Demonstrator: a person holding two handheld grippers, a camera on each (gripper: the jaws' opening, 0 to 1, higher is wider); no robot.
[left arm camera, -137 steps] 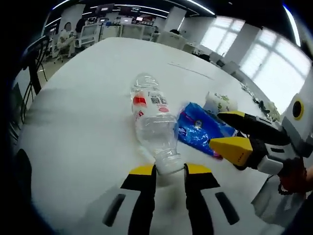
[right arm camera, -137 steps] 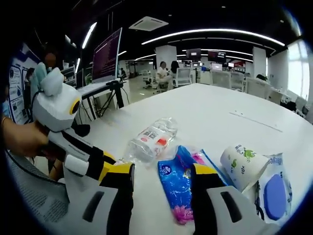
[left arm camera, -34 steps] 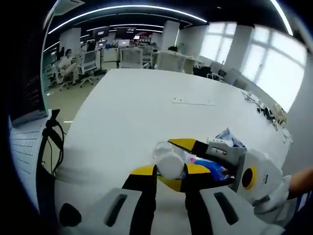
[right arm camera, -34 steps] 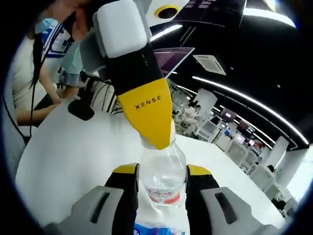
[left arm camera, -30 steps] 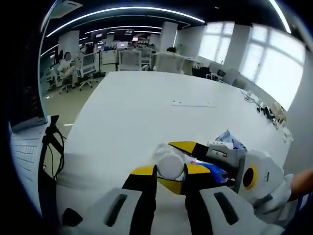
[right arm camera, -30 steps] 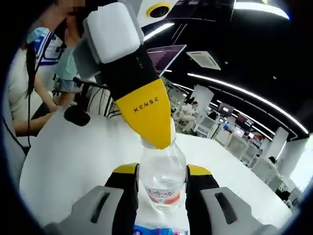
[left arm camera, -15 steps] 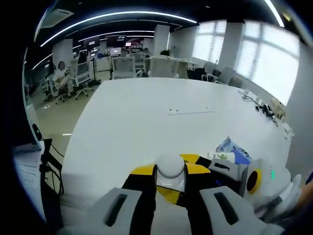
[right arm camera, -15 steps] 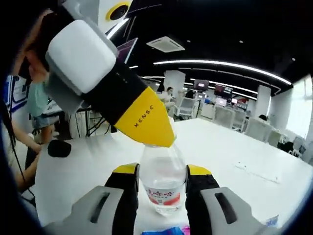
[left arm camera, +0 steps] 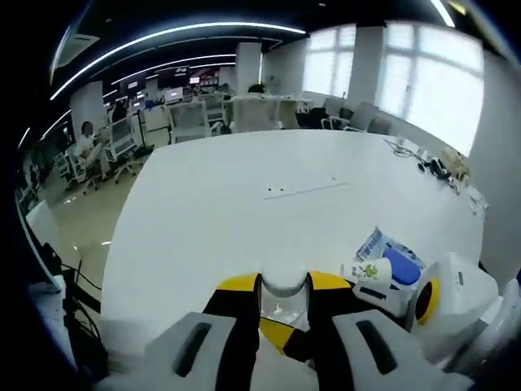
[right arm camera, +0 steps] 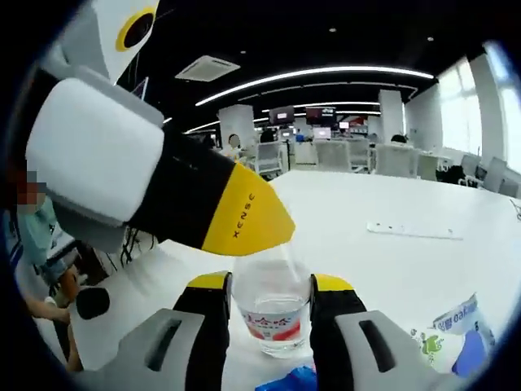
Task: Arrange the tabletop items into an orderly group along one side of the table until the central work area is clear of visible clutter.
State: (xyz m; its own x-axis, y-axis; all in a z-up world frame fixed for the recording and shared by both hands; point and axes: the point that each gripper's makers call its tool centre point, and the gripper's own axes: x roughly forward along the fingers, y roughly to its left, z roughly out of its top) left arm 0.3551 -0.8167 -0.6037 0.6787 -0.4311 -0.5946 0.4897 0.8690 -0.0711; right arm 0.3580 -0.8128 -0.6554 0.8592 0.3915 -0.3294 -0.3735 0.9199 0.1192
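Gripping the clear plastic bottle (right arm camera: 272, 314) from both ends: the right gripper (right arm camera: 272, 303) is clamped across its labelled body, and the left gripper (left arm camera: 283, 287) is clamped on its white-capped neck. In the right gripper view, the left gripper's yellow jaw tip lies over the bottle top. The bottle is held upright above the white table (left arm camera: 236, 187). A blue packet (left arm camera: 400, 262) and a white paper cup (left arm camera: 368, 270) with green print lie together near the table's edge, beside the right gripper.
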